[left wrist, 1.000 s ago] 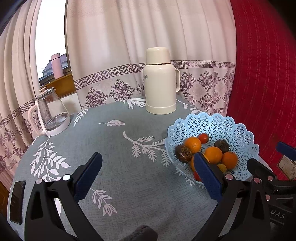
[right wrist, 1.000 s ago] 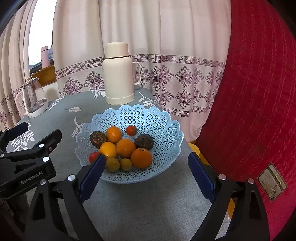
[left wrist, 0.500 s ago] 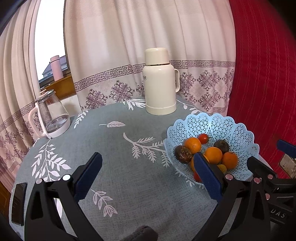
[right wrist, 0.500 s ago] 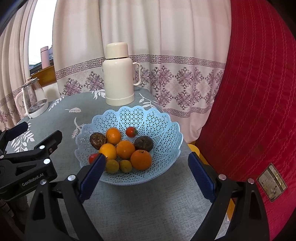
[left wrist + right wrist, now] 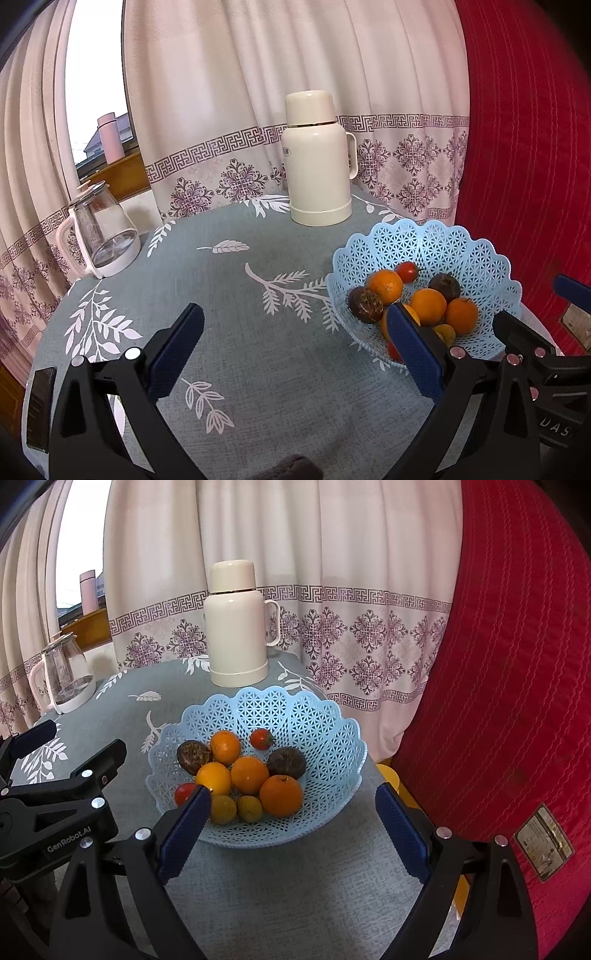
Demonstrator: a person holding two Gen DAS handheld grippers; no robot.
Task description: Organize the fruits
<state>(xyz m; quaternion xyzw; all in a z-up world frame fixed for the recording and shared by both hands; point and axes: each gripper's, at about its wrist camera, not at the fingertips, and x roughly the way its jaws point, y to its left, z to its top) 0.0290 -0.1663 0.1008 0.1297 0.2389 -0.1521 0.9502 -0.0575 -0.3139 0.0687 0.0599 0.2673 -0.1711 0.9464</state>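
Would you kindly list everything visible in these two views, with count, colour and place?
basket: 1, light blue, table's right side
oranges: 4, orange, in basket
tomatoes: 2, red, in basket
dark fruits: 2, brown-purple, in basket
small fruits: 2, yellow-green, basket front
flask: 1, cream, behind basket
kettle: 1, clear glass, table's far left
tablecloth: 1, grey-blue, white leaves
curtain: 1, pale with purple border, behind
red fabric: 1, right
left gripper: open, empty
right gripper: open, empty

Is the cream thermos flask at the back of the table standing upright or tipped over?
Upright. The cream thermos flask stands on its flat base on the grey leaf-print tablecloth, cap on top, handle at its side.
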